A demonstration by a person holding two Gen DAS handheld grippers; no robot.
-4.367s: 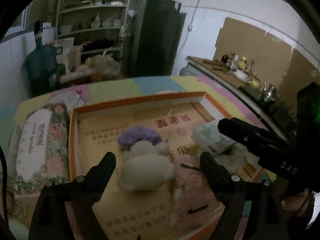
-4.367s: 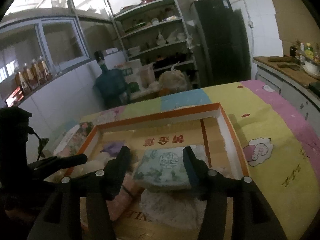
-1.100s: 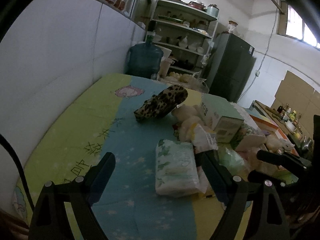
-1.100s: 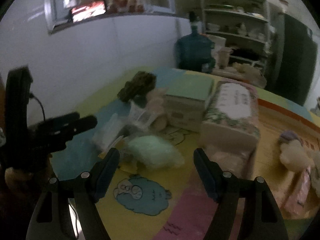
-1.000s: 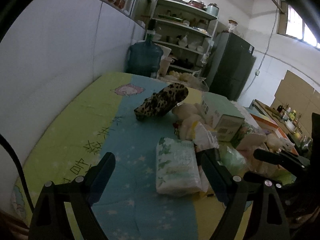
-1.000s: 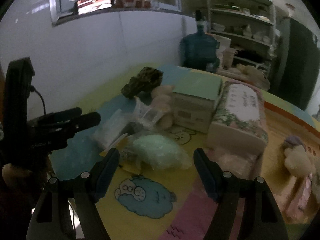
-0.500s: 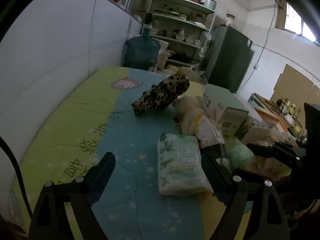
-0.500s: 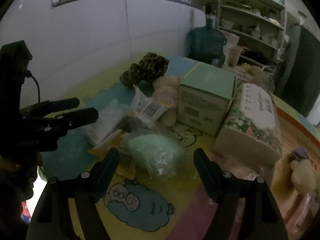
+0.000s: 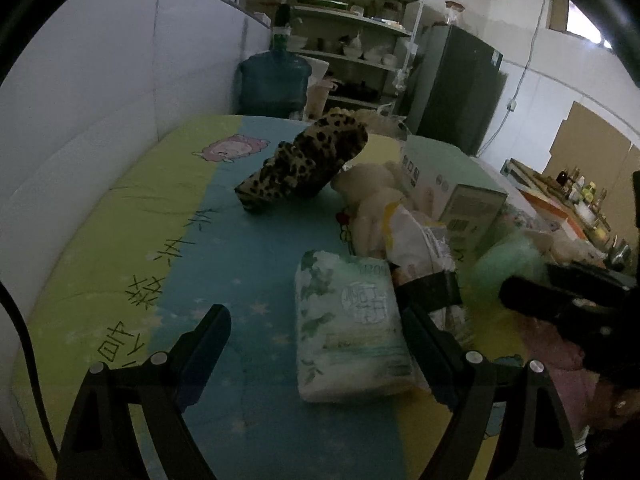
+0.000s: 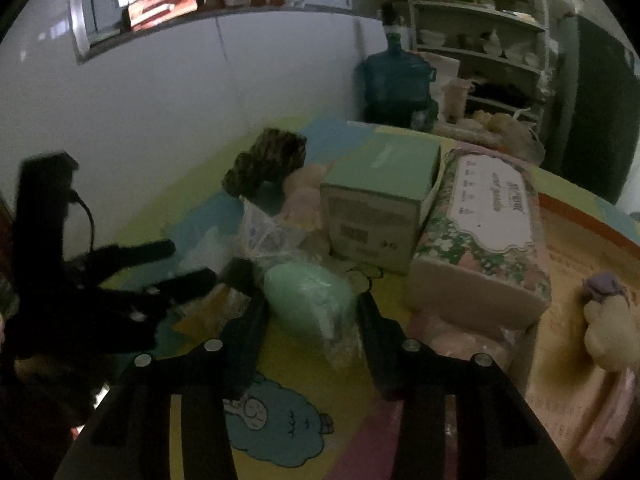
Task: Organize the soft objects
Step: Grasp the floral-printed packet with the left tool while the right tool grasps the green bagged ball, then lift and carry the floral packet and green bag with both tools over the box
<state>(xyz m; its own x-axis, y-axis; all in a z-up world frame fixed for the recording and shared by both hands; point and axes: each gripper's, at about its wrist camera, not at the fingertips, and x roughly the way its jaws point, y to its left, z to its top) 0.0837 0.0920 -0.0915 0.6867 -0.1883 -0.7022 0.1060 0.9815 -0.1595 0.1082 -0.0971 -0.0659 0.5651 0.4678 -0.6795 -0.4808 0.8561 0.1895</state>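
Green bundle: mint, plastic-wrapped soft pack (image 10: 310, 290) sits on the counter (image 10: 280, 364) btwn my right claw (image 10: 310, 300) fingers; also seen from left cam (image 9: 506, 262)
Right claw: jaws closing on the green bundle; fingers just beside it both sides; can't tell if pads press yet
Left claw: (image 9: 316, 332) jaws wide apart, nothing gripped; white-green tissue pack (image 9: 348, 324) lies flat btwn them, nearer the right finger
Pile behind: crinkly clear bags (image 10: 264, 236), beige plush (image 9: 372, 196), leopard-print slipper (image 9: 304, 162) tilted on the plush, mint carton (image 10: 380, 208) upright
Floral tissue pack: (image 10: 484, 236) just right of carton, touching it
Orange-rim tray: (image 10: 580, 216) far right w/ purple-capped plush (image 10: 608, 320) inside
Backdrop: water jug (image 9: 274, 80), shelves (image 9: 352, 40), dark fridge (image 9: 456, 88)
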